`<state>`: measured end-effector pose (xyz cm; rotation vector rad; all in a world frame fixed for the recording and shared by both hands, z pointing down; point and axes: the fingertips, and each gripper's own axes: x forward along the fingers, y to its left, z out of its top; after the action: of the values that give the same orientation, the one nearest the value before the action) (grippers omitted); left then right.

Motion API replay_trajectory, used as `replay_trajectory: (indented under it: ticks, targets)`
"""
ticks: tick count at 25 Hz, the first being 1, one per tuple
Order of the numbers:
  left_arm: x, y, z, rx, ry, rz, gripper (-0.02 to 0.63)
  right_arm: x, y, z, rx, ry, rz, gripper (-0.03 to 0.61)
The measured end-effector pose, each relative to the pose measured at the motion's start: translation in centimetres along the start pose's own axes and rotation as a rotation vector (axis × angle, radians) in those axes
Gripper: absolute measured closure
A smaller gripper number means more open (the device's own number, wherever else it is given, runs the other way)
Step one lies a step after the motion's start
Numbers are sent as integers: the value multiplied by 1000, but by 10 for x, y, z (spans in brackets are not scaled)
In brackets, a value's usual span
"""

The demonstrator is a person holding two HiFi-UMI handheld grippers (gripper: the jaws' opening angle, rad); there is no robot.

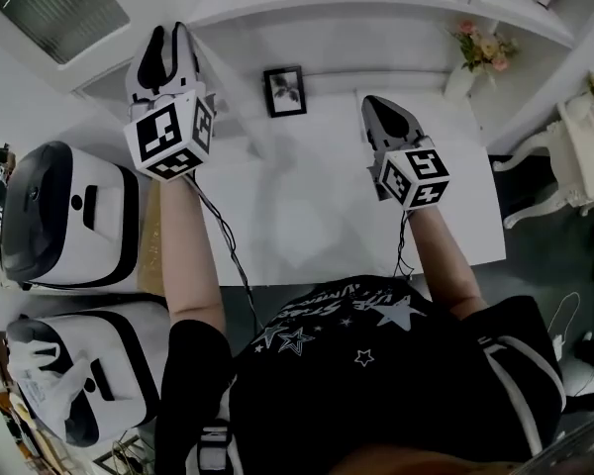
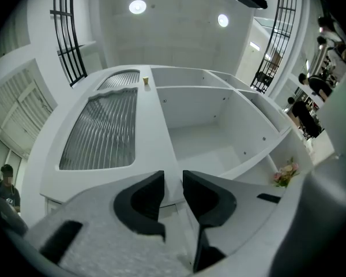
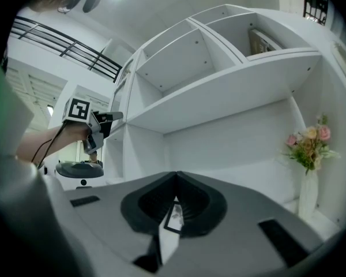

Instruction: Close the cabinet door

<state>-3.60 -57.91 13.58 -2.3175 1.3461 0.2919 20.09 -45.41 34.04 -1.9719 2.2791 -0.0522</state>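
Two claws, head view: left claw (image 1: 168,40) raised at the edge of the cabinet door (image 1: 54,8), right claw (image 1: 382,107) over the white counter (image 1: 317,216).
Counter: picture frame (image 1: 284,90) at the back, flower vase (image 1: 462,79) at the right end.
Door, left gripper view: ribbed glass panel (image 2: 104,128) at left, swung out from the open shelves (image 2: 207,126), white edge between the pads (image 2: 147,198).
Left claw state: narrowly parted, seemingly pinching that edge; contact hard to confirm.
Right gripper view: right claw closed tip to tip, nothing gripped; picture frame glimpsed behind it, flower vase at right.
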Motion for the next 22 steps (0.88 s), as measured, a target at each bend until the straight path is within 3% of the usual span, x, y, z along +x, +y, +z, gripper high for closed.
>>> replay_trajectory:
  ticks: [5, 13, 22]
  targets:
    - [-22, 4, 1, -69, 26, -37, 491, -24, 15, 2, -12, 10, -10, 573]
    - [-103, 6, 10, -103, 43, -57, 482, -75, 60, 0, -31, 43, -17, 572]
    - [-220, -15, -39, -203, 166, -126, 482, -147, 127, -27, -65, 107, -26, 572]
